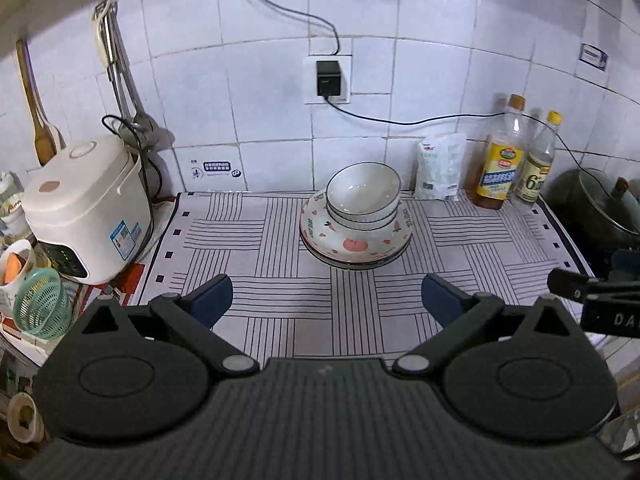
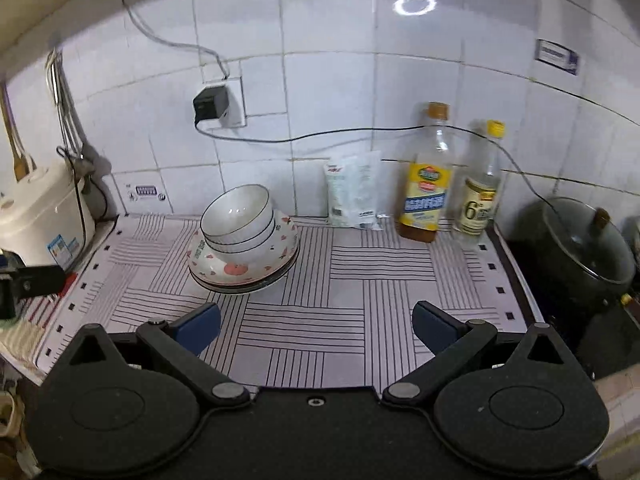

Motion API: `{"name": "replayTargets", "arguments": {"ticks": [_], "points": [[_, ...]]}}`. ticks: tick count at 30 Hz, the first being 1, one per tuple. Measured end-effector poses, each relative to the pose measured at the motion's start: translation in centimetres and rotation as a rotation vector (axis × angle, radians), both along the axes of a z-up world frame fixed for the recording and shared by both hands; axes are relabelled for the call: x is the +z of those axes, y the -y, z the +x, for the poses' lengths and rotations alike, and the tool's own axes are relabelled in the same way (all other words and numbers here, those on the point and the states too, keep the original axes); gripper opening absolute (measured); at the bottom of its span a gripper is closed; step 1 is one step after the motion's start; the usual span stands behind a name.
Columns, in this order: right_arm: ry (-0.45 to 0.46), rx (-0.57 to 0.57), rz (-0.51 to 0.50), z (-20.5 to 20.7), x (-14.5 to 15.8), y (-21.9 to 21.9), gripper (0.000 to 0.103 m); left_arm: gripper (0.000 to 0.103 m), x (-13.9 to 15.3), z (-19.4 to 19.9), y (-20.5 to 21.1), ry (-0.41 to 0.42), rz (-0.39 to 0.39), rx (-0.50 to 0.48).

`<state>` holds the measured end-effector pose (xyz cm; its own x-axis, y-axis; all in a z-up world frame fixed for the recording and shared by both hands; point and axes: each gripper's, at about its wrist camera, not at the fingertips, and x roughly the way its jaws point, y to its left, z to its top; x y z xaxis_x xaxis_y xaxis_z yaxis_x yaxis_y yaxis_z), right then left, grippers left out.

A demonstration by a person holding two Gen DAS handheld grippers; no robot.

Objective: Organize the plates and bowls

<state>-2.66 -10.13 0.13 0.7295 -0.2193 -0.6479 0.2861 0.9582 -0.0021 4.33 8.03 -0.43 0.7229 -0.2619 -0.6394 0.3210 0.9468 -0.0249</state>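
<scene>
A stack of white bowls (image 1: 363,194) with dark rims rests in a fruit-patterned dish (image 1: 352,242), which lies on plates on the striped mat (image 1: 280,300) near the tiled wall. The same bowls (image 2: 238,222) and patterned dish (image 2: 240,266) show left of centre in the right wrist view. My left gripper (image 1: 327,300) hangs above the mat's near side, well short of the stack, jaws wide open with nothing between them. My right gripper (image 2: 316,326) is likewise open and empty, to the right of the stack. Part of the right gripper's body (image 1: 592,296) shows at the right edge of the left wrist view.
A white rice cooker (image 1: 84,208) stands at the mat's left, with a green basket (image 1: 40,308) below it. Two bottles (image 2: 426,176) and a white packet (image 2: 354,192) line the wall. A dark lidded pot (image 2: 580,248) sits at the right. A cable runs from the wall plug (image 1: 329,78).
</scene>
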Motion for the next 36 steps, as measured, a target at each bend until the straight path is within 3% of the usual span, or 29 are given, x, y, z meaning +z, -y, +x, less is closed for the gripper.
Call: {"name": "replayTargets", "arguments": {"ticks": [5, 19, 24, 36], "points": [[0.050, -0.004, -0.035, -2.4, 1.2, -0.9, 0.103, 0.102, 0.5, -1.8, 0.6, 0.006, 0.043, 0.007], [0.059, -0.017, -0.059, -6.0, 1.3, -2.6, 0.103, 0.102, 0.0, -4.8, 1.0, 0.036, 0.025, -0.017], [0.060, -0.020, -0.005, -6.3, 0.5, -2.2, 0.103, 0.102, -0.3, -5.0, 0.8, 0.050, 0.036, 0.011], [0.071, -0.020, -0.069, -6.5, 0.6, -2.4, 0.103, 0.102, -0.7, -5.2, 1.2, 0.055, -0.010, 0.026]]}}
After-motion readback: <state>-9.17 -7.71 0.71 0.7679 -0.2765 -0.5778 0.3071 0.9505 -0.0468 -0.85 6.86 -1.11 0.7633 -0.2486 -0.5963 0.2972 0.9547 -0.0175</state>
